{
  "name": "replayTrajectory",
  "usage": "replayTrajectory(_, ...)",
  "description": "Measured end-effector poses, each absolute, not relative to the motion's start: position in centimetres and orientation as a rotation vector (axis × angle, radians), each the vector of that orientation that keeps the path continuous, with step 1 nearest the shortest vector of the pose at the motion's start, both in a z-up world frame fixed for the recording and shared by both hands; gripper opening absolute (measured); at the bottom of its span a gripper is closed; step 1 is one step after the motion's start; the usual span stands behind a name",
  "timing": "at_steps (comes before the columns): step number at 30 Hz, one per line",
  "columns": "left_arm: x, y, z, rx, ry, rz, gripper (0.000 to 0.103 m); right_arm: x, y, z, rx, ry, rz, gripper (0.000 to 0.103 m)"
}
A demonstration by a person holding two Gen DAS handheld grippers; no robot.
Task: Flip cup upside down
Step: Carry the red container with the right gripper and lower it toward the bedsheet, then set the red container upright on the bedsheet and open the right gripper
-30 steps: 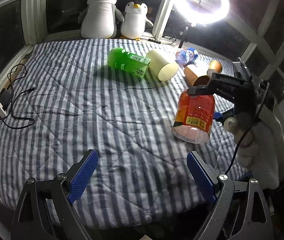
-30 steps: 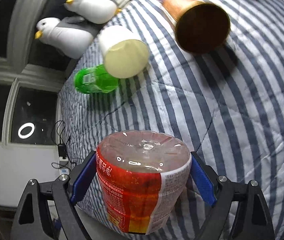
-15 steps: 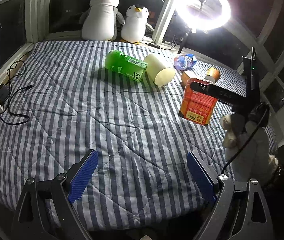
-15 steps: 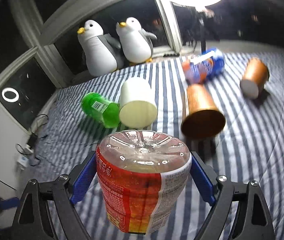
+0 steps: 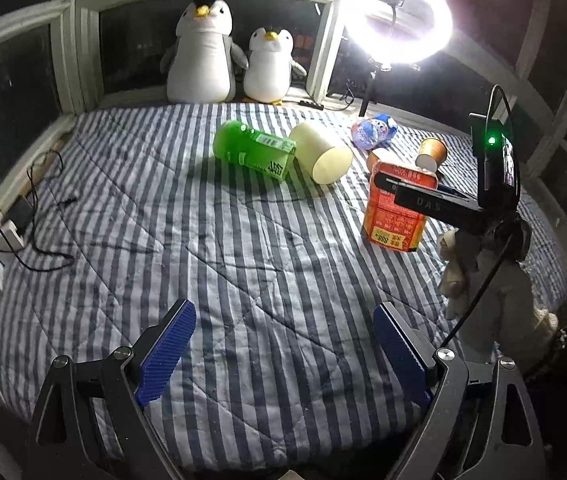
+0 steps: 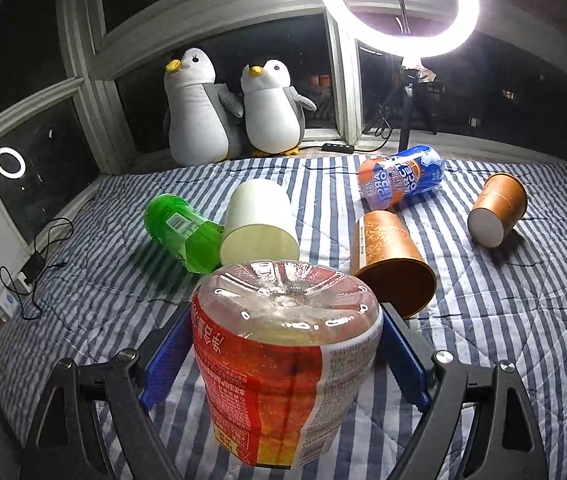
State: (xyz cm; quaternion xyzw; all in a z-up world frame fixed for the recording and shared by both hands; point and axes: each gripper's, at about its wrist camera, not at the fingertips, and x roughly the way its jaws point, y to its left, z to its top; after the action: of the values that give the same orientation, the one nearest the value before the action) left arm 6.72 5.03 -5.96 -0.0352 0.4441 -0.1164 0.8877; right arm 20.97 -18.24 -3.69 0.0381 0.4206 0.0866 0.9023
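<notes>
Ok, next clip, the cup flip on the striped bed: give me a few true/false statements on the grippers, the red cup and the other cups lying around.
1. The right gripper is shut on the red cup. True.
2. The red cup is held with its closed base up. True; the moulded base faces up in the right wrist view.
3. The left gripper holds the green cup. False; it is open and holds nothing, and the green cup lies on its side on the striped quilt.
4. The cream cup stands upright. False; it lies on its side beside the green cup.
5. Two plush penguins sit by the window. True.
</notes>
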Motion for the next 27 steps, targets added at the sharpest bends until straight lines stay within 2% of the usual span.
replayTrajectory(27, 6.7, 3.3, -6.1, -0.036, 0.899, -0.263, 0.092, 18.1, -18.0, -3.7, 0.057, 0.901, 0.218, 0.086)
